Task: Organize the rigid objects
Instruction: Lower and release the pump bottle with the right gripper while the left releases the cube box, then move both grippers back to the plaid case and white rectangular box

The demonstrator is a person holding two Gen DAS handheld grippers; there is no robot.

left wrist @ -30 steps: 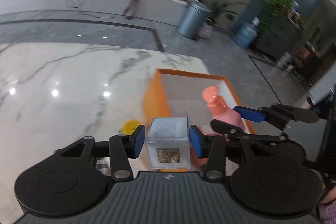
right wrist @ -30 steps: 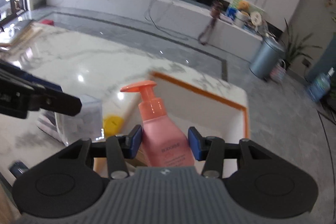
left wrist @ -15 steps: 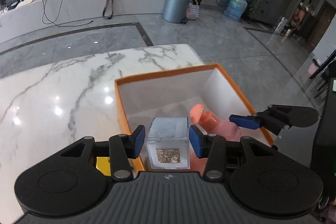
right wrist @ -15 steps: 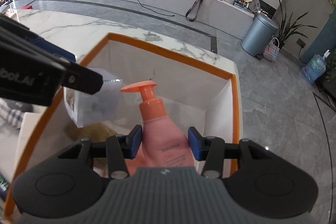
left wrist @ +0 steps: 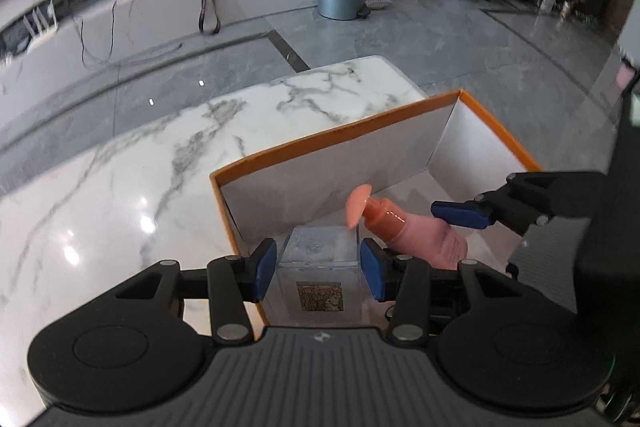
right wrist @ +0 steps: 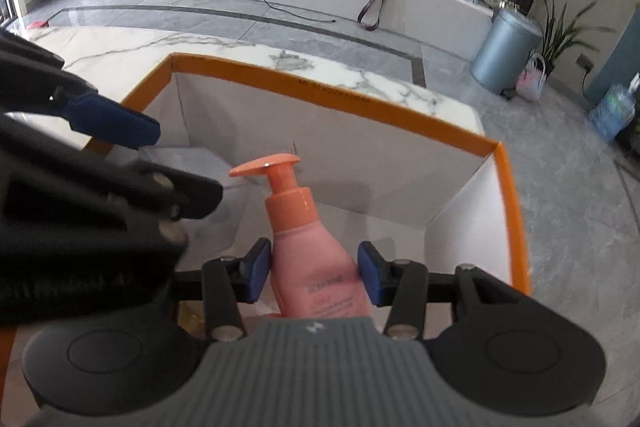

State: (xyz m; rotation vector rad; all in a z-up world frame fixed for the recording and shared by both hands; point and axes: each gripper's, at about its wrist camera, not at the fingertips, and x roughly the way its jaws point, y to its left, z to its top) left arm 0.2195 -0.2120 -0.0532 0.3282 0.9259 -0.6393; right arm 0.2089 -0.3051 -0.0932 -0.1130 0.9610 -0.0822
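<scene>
Our left fingers (left wrist: 266, 269) press their blue pads on both sides of a clear cube (left wrist: 319, 273), so the left gripper (left wrist: 319, 270) is clamped on it. The cube has a small patterned label on the face toward the camera. We hold it over the near left corner of the box (left wrist: 336, 137), inside the rim, and we cannot tell whether it touches the floor of the box.

Our right gripper (right wrist: 314, 275) is clamped the same way on a pink bottle (right wrist: 316, 267), pads against its body on either side. The bottle's orange pump (right wrist: 266, 161) points away from us toward the far wall of the box. From the left view the bottle lies tilted, its pump head just beside the cube's upper right corner; whether they touch is unclear.

The box is white inside with an orange rim, open at the top, and it stands on a white marble table (left wrist: 120, 187) near the table's far right corner. Something yellowish-brown (right wrist: 191, 315) shows low in the box beneath the right gripper's left finger, too hidden to name.
</scene>
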